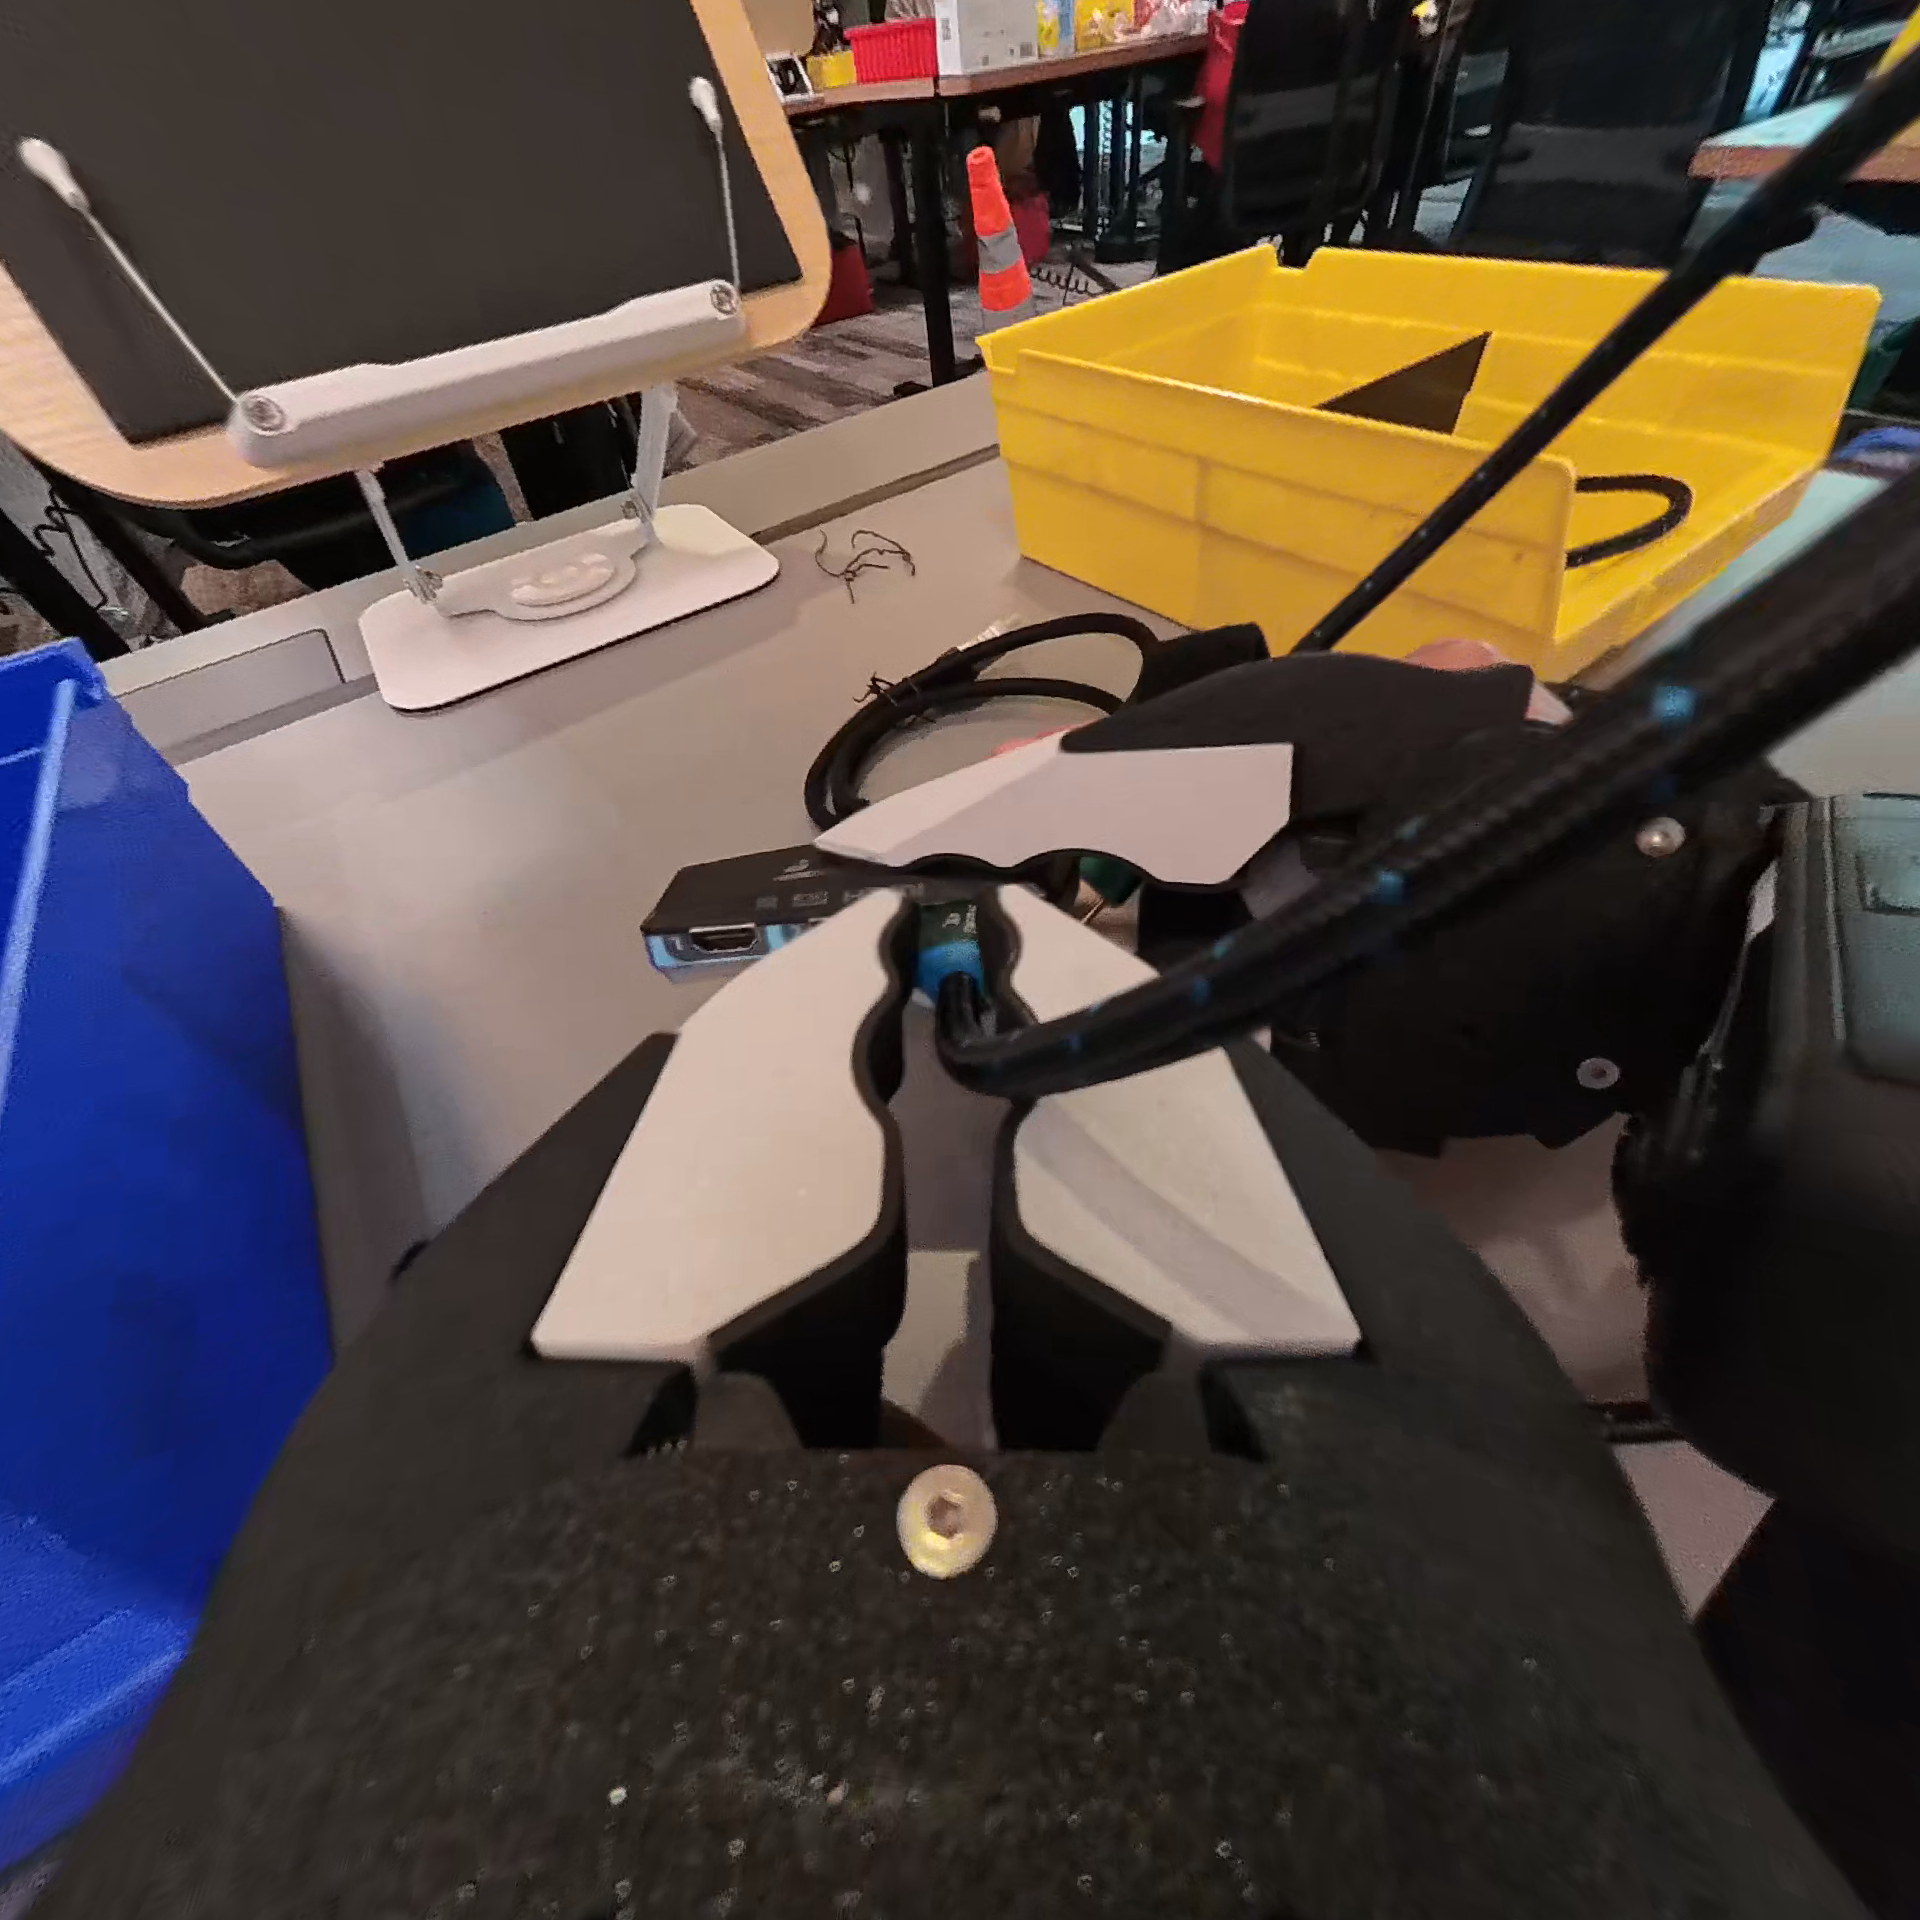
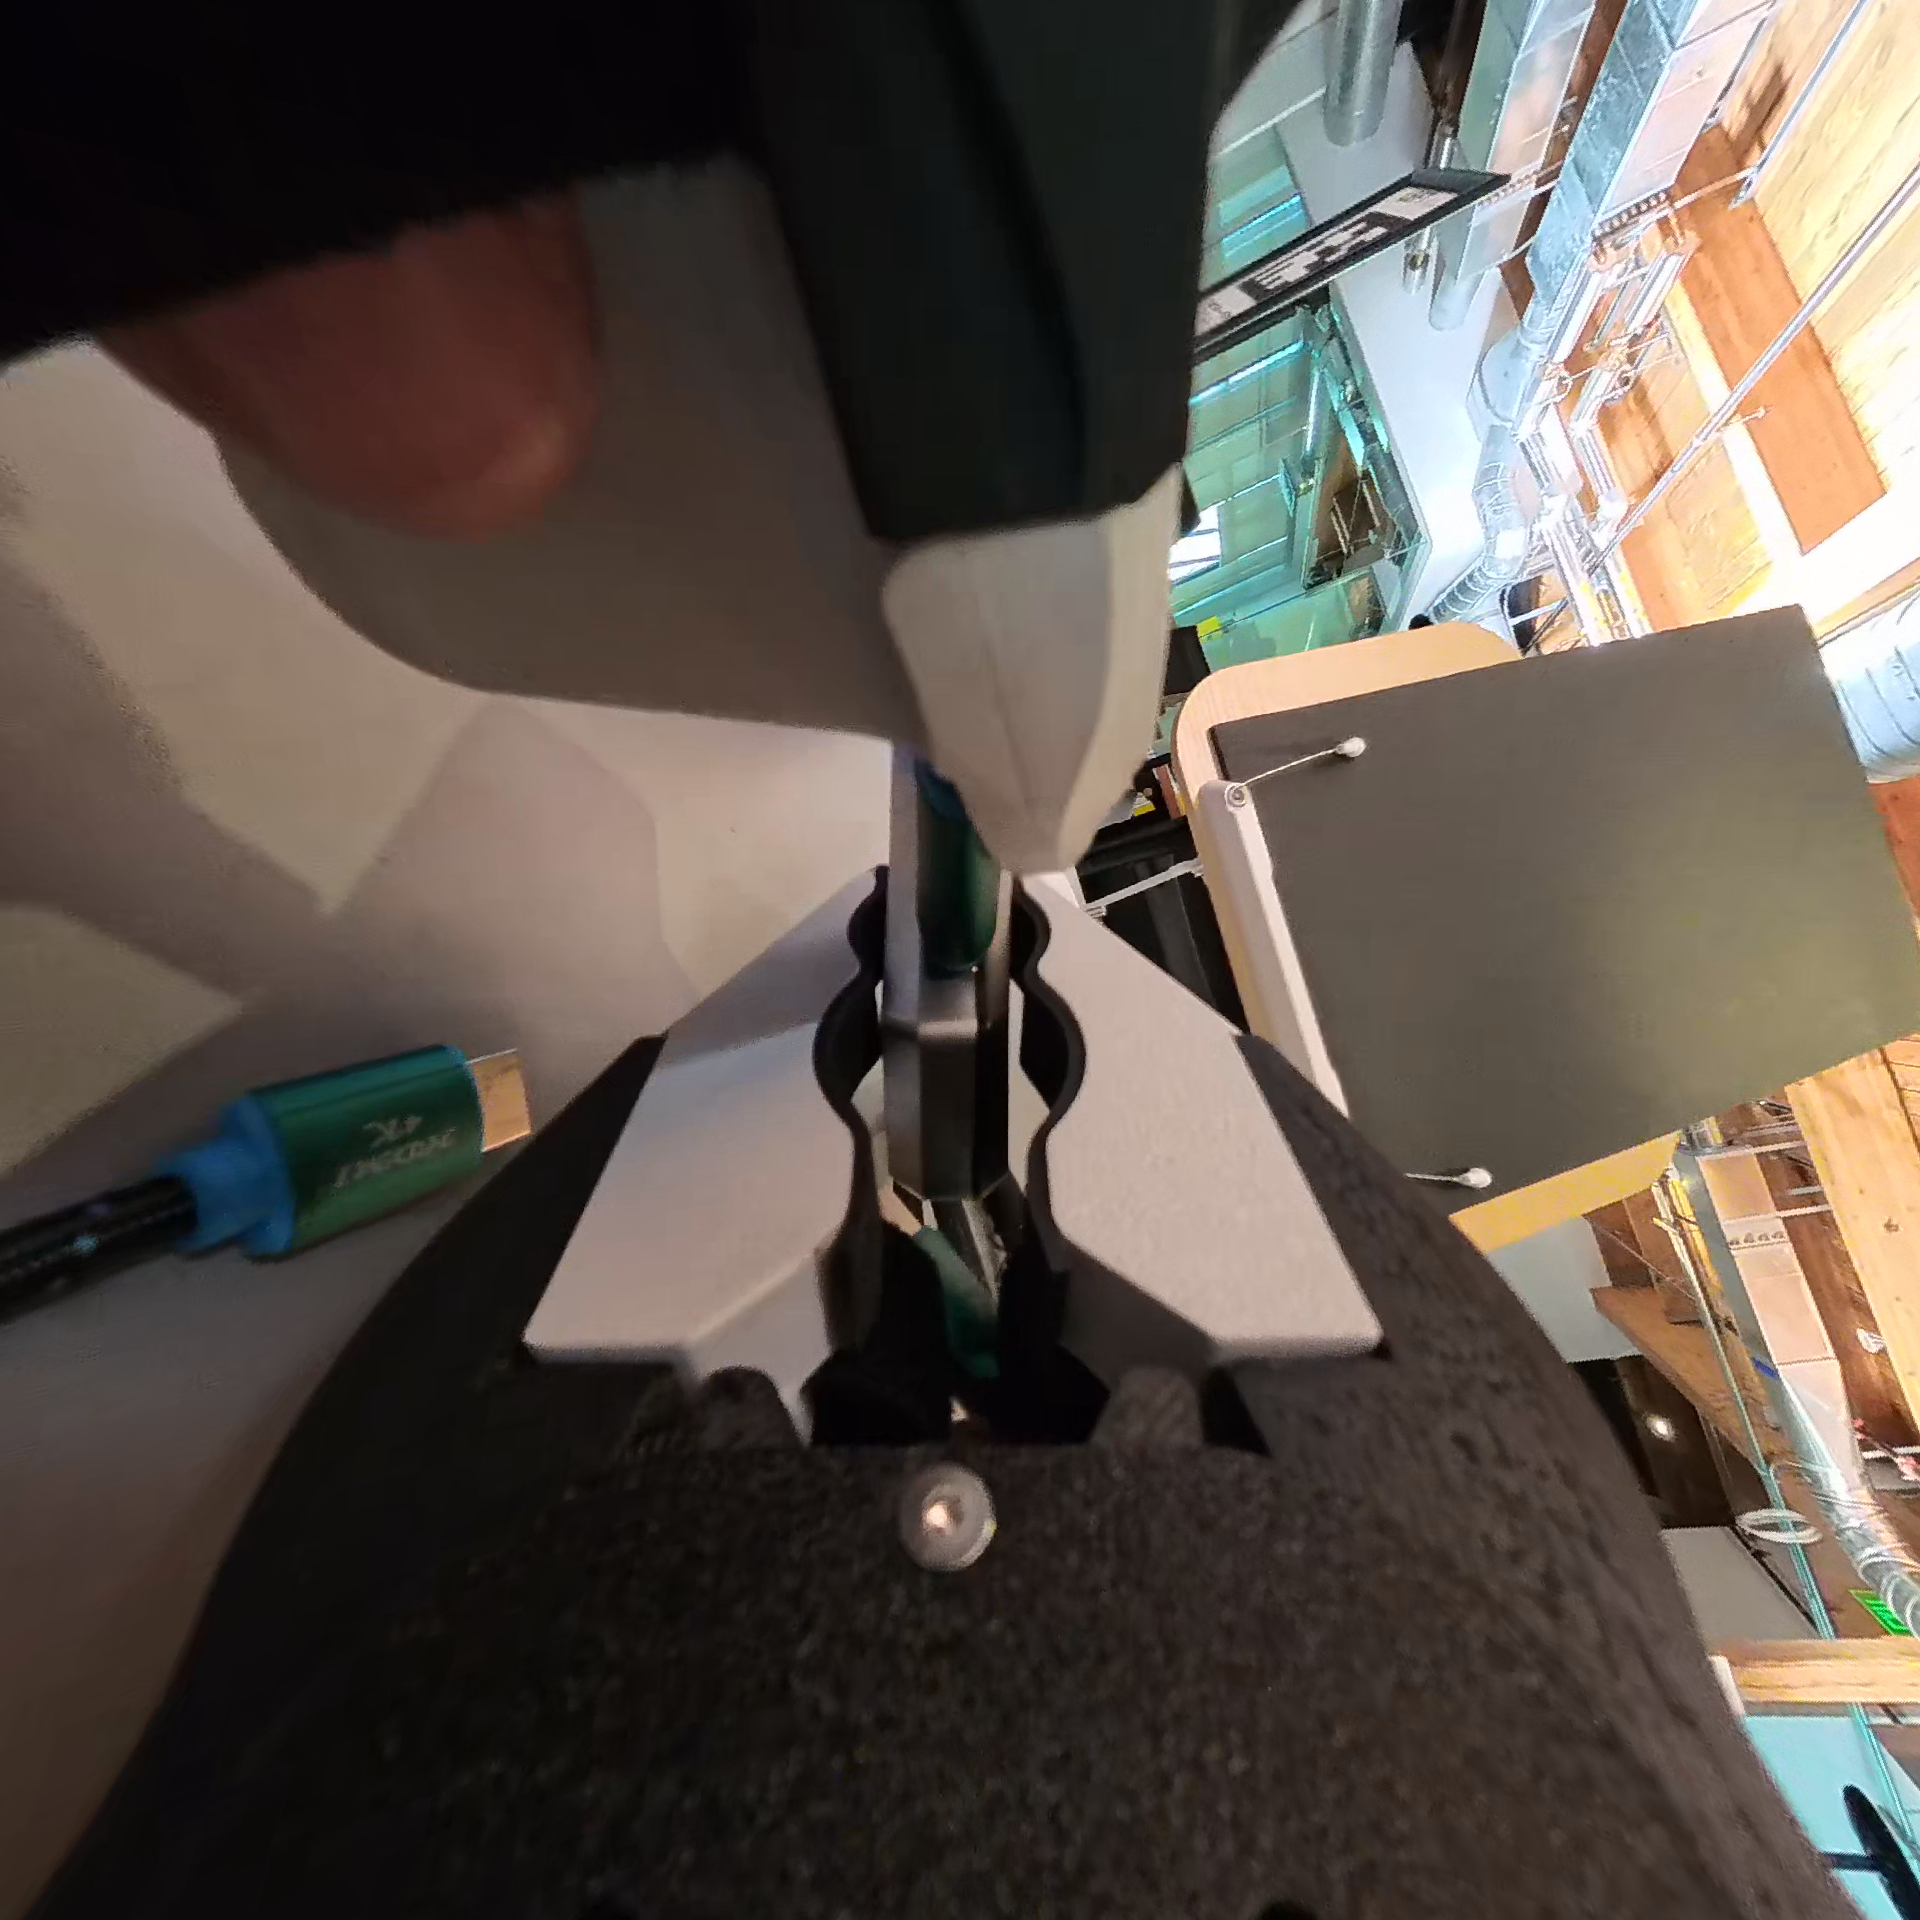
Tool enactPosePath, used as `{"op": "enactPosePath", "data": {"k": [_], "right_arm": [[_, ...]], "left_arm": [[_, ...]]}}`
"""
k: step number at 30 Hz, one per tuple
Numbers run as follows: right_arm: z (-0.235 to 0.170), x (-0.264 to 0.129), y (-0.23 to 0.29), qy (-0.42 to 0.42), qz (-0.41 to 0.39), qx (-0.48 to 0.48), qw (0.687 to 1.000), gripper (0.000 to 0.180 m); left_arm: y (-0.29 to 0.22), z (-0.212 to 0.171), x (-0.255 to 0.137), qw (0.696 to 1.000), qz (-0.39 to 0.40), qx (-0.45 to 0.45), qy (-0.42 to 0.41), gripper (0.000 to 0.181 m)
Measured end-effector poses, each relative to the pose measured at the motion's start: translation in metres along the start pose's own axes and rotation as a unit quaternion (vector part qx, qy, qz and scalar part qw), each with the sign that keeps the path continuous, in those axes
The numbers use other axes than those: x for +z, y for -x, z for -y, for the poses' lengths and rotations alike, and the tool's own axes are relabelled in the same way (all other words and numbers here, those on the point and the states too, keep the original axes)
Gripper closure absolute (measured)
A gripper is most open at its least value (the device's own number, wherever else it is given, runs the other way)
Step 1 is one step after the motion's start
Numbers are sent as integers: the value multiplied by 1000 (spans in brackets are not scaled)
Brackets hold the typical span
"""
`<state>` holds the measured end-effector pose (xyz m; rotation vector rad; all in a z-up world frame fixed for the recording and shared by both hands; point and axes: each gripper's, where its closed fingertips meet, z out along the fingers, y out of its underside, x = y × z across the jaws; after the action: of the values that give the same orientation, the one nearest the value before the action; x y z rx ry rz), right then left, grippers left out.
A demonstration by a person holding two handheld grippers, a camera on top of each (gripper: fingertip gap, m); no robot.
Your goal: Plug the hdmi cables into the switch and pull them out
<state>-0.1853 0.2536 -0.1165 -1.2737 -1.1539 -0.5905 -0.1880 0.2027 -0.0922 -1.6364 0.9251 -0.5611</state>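
Two handheld tools meet over a grey tabletop (image 1: 499,852). The left tool (image 1: 948,940) has its fingers nearly closed on the green plug (image 1: 951,935) of a black braided cable (image 1: 1299,966), at the near edge of the switch (image 1: 748,904), a small black box. The right tool (image 2: 940,1039), turned on its side, is clamped narrowly on the switch's right end. An empty port faces near on the switch's left. A second green plug (image 2: 364,1153) lies loose on the tabletop. A coiled black cable (image 1: 935,717) lies beyond; a yellow bin (image 1: 1351,447) is far right, a blue bin (image 1: 125,1143) near left.
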Motion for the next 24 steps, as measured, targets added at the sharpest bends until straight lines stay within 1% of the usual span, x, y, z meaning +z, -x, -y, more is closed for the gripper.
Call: {"op": "enactPosePath", "data": {"k": [3, 4, 5, 8, 9, 11, 16, 24], "right_arm": [[0, -1, -1, 2, -2, 1, 1000, 159], [-1, -1, -1, 5, -2, 0, 1000, 159], [-2, -1, -1, 6, -3, -3, 1000, 159], [-1, 0, 0, 7, -2, -3, 1000, 159], [-1, 0, 1, 7, -1, -5, 1000, 159], [3, -1, 4, 2, 3, -9, 1000, 159], [2, 1, 3, -1, 5, -7, 1000, 159], [14, 2, -10, -26, -26, -13, 999, 158]], "left_arm": [[3, 0, -2, 1000, 2, -1, 2, 151], [1, 0, -2, 1000, -6, -7, 4, 142], [0, -2, -2, 1000, -14, -14, 8, 140], [-6, -11, 2, 999, -29, -21, 32, 141], [-5, -13, 3, 999, -27, -23, 34, 143], [-4, -13, 3, 999, -23, -27, 31, 159], [0, -12, 4, 998, -17, -26, 45, 160], [5, -1, -5, 999, 17, -14, 24, 160]]}}
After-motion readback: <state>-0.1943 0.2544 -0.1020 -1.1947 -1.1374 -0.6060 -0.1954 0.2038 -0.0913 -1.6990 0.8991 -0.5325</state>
